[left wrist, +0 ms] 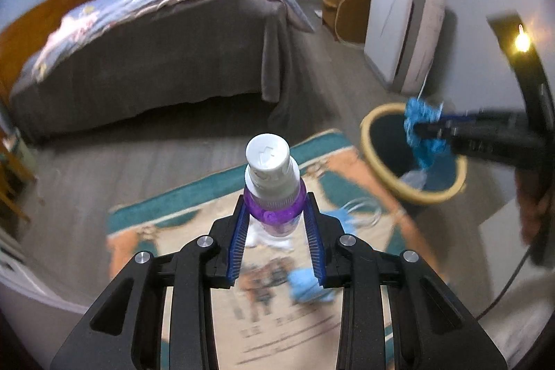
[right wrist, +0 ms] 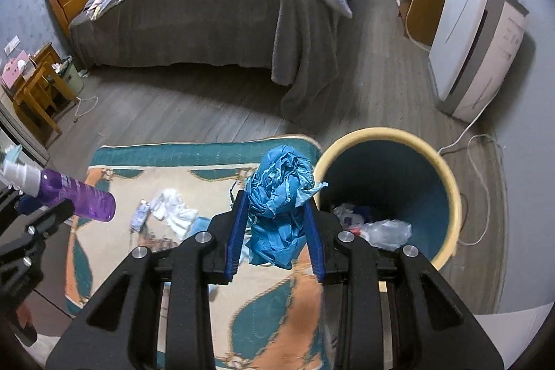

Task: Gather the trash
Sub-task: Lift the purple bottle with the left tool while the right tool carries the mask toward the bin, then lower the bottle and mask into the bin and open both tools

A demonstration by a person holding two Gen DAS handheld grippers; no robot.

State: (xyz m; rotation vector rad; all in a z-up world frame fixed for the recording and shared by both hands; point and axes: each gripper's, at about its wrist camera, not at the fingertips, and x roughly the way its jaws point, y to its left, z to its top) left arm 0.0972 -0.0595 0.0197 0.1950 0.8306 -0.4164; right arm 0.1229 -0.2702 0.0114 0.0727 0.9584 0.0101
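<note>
My left gripper (left wrist: 275, 207) is shut on a purple bottle (left wrist: 274, 193) with a white pump cap, held above the rug; the bottle (right wrist: 74, 195) also shows at the left of the right wrist view. My right gripper (right wrist: 277, 200) is shut on a crumpled blue wad (right wrist: 279, 196) of paper or plastic, just left of the bin's rim. In the left wrist view that wad (left wrist: 421, 134) hangs over the bin's mouth. The round bin (right wrist: 447, 182) has a cream rim and a teal inside, and holds several pieces of trash, among them a clear plastic bag (right wrist: 386, 231).
On the patterned rug (right wrist: 215, 162) lie a white crumpled cloth (right wrist: 173, 207), a small wrapper (right wrist: 140, 214) and a light blue wad (left wrist: 305, 285). A bed (right wrist: 215, 19) stands behind, a white appliance (right wrist: 475, 51) at right with a cable (right wrist: 482, 182) on the floor.
</note>
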